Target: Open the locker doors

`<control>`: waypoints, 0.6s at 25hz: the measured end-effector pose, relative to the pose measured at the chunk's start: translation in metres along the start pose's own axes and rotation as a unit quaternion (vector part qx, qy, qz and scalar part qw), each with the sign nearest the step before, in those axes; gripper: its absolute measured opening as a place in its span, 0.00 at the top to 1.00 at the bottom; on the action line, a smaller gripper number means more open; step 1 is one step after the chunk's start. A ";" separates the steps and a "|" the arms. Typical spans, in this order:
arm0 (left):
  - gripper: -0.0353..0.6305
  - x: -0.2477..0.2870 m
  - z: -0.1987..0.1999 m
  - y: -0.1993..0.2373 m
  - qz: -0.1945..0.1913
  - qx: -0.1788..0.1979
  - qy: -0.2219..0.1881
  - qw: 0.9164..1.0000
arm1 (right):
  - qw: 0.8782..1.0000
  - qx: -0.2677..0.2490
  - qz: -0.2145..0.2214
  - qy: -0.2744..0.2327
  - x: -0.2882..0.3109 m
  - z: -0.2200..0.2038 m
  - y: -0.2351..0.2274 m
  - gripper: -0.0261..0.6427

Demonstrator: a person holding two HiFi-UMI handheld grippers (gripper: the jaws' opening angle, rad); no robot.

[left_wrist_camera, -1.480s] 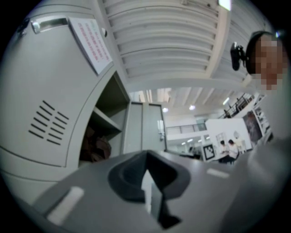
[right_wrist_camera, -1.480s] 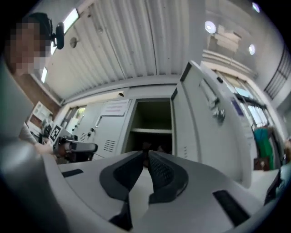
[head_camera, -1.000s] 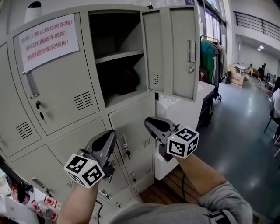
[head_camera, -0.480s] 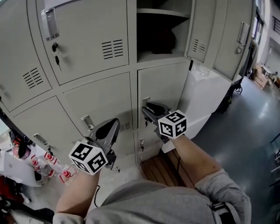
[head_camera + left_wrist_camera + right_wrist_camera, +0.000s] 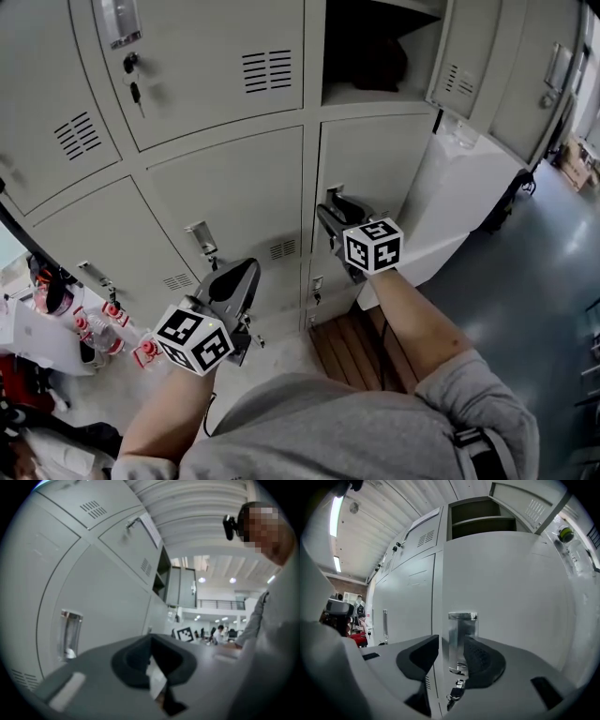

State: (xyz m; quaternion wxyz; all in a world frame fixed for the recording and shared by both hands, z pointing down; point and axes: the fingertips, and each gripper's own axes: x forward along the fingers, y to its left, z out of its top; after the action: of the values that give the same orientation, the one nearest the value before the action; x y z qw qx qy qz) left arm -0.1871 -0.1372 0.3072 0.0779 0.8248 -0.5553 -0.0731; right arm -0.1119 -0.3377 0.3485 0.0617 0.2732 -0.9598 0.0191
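Grey metal lockers [image 5: 234, 187] fill the head view. The top right compartment [image 5: 375, 47] stands open, its door [image 5: 497, 66] swung out to the right. My right gripper [image 5: 330, 208] points at the metal handle [image 5: 335, 192] of the middle right door. In the right gripper view its jaws [image 5: 451, 651] are opening, and the handle [image 5: 462, 625] shows in the gap just ahead, untouched. A key [image 5: 457, 688] hangs in the lock below. My left gripper [image 5: 247, 270] hangs lower left, shut and holding nothing [image 5: 152, 641], near the neighbouring door's handle [image 5: 202, 234].
A white cabinet [image 5: 450, 187] stands against the lockers on the right. A wooden pallet [image 5: 352, 342] lies on the floor below. Red-labelled bottles [image 5: 103, 323] and clutter sit at lower left. A dark object [image 5: 380, 61] rests inside the open compartment.
The view has tipped down from the open top locker to the middle row. My right gripper has gone forward to the middle right door's handle and its jaws have parted. The left gripper stays low.
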 end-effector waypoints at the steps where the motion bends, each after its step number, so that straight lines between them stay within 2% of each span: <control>1: 0.94 -0.001 -0.001 0.000 0.000 0.000 0.001 1.000 | 1.000 -0.001 0.005 0.001 0.002 0.001 0.001 0.74; 8: 0.94 0.003 -0.004 -0.006 -0.009 -0.001 0.007 1.000 | 0.999 -0.001 0.043 0.002 0.002 0.001 0.012 0.74; 15: 0.94 0.033 -0.017 -0.031 -0.053 -0.004 0.022 0.998 | 0.998 -0.001 0.057 -0.036 -0.068 -0.007 0.019 0.74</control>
State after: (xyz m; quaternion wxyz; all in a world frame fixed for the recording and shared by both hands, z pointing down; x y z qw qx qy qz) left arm -0.1431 -0.1554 0.3162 0.0891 0.8542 -0.5086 -0.0609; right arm -0.0637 -0.2850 0.3467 0.0261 0.2184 -0.9754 0.0116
